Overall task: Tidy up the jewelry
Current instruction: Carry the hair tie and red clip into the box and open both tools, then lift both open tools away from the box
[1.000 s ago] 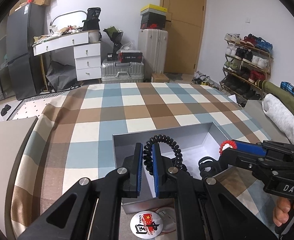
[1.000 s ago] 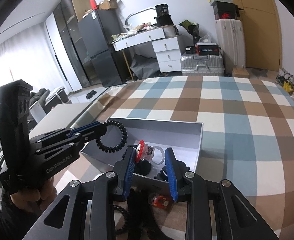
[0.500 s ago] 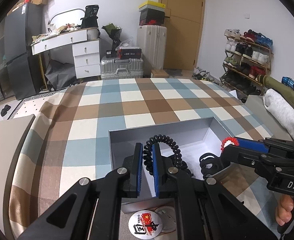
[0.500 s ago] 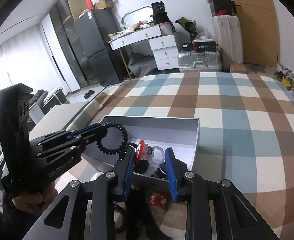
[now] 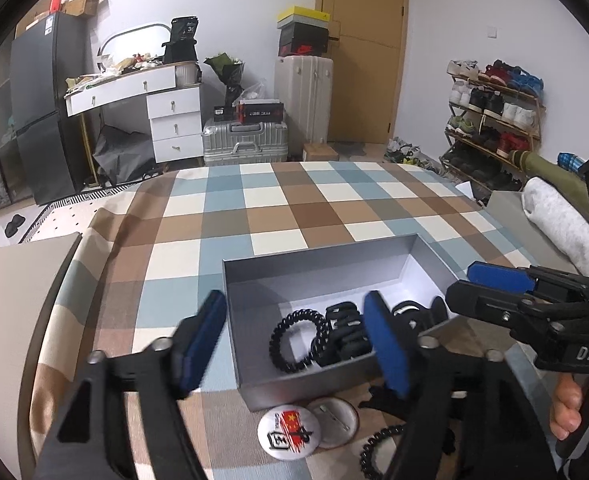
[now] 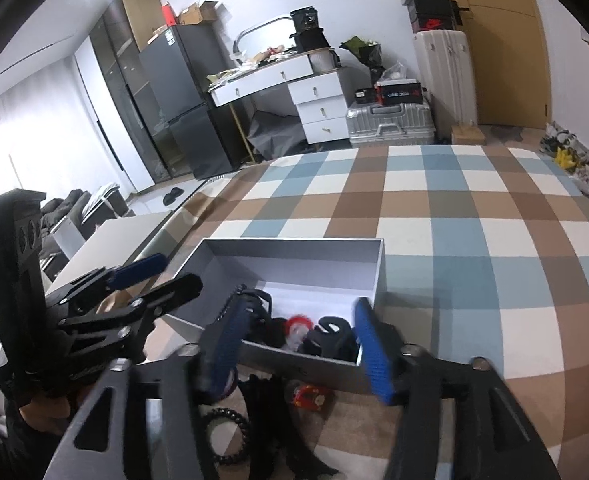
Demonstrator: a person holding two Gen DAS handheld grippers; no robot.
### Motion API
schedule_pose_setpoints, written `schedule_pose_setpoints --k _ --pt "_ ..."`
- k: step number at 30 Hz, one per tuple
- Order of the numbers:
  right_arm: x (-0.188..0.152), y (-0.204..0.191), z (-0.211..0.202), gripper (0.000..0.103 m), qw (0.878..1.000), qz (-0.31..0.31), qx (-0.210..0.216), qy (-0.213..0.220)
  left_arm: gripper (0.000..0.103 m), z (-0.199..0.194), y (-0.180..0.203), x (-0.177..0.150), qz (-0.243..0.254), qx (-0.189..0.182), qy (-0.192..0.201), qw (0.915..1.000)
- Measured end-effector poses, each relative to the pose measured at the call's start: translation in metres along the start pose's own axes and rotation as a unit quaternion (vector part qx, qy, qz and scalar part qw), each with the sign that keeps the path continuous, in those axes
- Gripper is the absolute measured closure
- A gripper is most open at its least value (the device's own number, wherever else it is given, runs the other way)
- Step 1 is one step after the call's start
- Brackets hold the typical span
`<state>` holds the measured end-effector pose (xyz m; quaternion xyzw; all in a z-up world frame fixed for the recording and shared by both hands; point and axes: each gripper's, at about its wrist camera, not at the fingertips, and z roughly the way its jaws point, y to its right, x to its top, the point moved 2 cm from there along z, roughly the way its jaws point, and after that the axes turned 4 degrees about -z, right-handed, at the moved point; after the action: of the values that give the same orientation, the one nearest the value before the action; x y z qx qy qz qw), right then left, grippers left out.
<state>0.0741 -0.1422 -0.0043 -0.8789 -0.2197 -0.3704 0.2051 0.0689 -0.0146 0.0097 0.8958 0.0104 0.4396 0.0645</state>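
A grey open box (image 5: 314,272) (image 6: 294,256) sits on the checked cloth. Inside lie a black coil hair tie (image 5: 294,340), black hair clips (image 5: 346,332) (image 6: 330,340) and a red-and-white piece (image 6: 296,326). My left gripper (image 5: 294,340) is open and empty over the box's near left corner. My right gripper (image 6: 298,344) is open and empty over the box's near wall; it also shows in the left wrist view (image 5: 494,284).
In front of the box lie two round badges (image 5: 288,432), another black coil tie (image 6: 226,436) (image 5: 378,452), a small red charm (image 6: 312,396) and black items (image 6: 262,408). Behind the checked table (image 5: 294,208) are a dresser, suitcases and a shoe rack.
Both grippers have opened. The black coil tie dropped from my left gripper into the box, and the red-and-white piece dropped from my right gripper into the box.
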Motion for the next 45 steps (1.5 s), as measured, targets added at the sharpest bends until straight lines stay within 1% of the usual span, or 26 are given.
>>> schedule_pose_setpoints --k 1,2,3,4,5,7,8,12,18,21,23,26,29,34,39,45 --pt "-0.001 0.000 -0.002 0.027 1.000 -0.003 0.000 0.002 0.025 -0.001 0.000 -0.001 0.000 0.004 -0.001 1.0000" --pt "-0.002 -0.001 -0.005 0.019 1.000 -0.006 0.001 0.004 0.022 -0.003 -0.001 -0.002 0.000 0.010 -0.002 0.9999" --pt "-0.004 -0.001 -0.008 0.014 1.000 -0.010 -0.001 0.005 0.019 -0.005 -0.001 -0.004 0.000 0.015 -0.001 0.9999" --pt "-0.005 0.000 -0.009 0.006 1.000 -0.012 -0.002 0.004 0.016 -0.008 -0.001 -0.007 0.001 0.017 -0.002 0.9999" --pt "-0.006 0.001 -0.010 0.001 1.000 -0.011 -0.003 0.003 0.014 -0.009 -0.001 -0.010 0.003 0.017 -0.003 0.9999" --pt "-0.012 0.003 -0.011 0.000 1.000 -0.008 -0.006 -0.004 0.001 -0.014 -0.001 -0.016 0.009 0.016 -0.002 0.9998" --pt "-0.014 0.005 -0.011 0.000 1.000 -0.007 -0.010 -0.010 0.001 -0.018 -0.002 -0.019 0.009 0.014 0.003 0.9999" --pt "-0.028 0.007 -0.004 0.000 0.997 -0.024 -0.039 -0.055 0.001 -0.022 -0.004 -0.025 0.017 0.017 -0.005 0.9997" --pt "-0.036 0.003 -0.008 0.000 0.996 -0.048 -0.040 -0.065 0.001 -0.018 -0.004 -0.027 0.018 0.016 -0.011 0.9996" --pt "-0.038 0.003 -0.008 0.000 0.996 -0.050 -0.036 -0.070 0.001 -0.018 -0.005 -0.028 0.021 0.018 -0.013 0.9995" --pt "-0.040 0.003 -0.007 0.000 0.995 -0.047 -0.041 -0.073 0.001 -0.018 -0.005 -0.029 0.019 0.016 -0.017 0.9995" --pt "-0.041 -0.001 -0.006 0.000 0.995 -0.052 -0.035 -0.078 0.001 -0.016 -0.006 -0.032 0.022 0.020 -0.024 0.9993" --pt "-0.041 -0.006 -0.008 0.000 0.995 -0.061 -0.037 -0.076 0.001 -0.014 -0.004 -0.036 0.039 0.034 -0.035 0.9981" --pt "-0.044 -0.009 -0.014 0.000 0.994 -0.070 -0.041 -0.074 0.001 -0.009 -0.006 -0.040 0.041 0.036 -0.052 0.9972" --pt "-0.054 -0.001 -0.006 0.000 0.992 -0.061 -0.051 -0.100 0.001 -0.005 -0.010 -0.044 0.035 0.037 -0.063 0.9967" --pt "-0.058 0.008 -0.001 0.000 0.991 -0.050 -0.051 -0.115 0.001 0.001 -0.014 -0.047 0.031 0.046 -0.077 0.9955"
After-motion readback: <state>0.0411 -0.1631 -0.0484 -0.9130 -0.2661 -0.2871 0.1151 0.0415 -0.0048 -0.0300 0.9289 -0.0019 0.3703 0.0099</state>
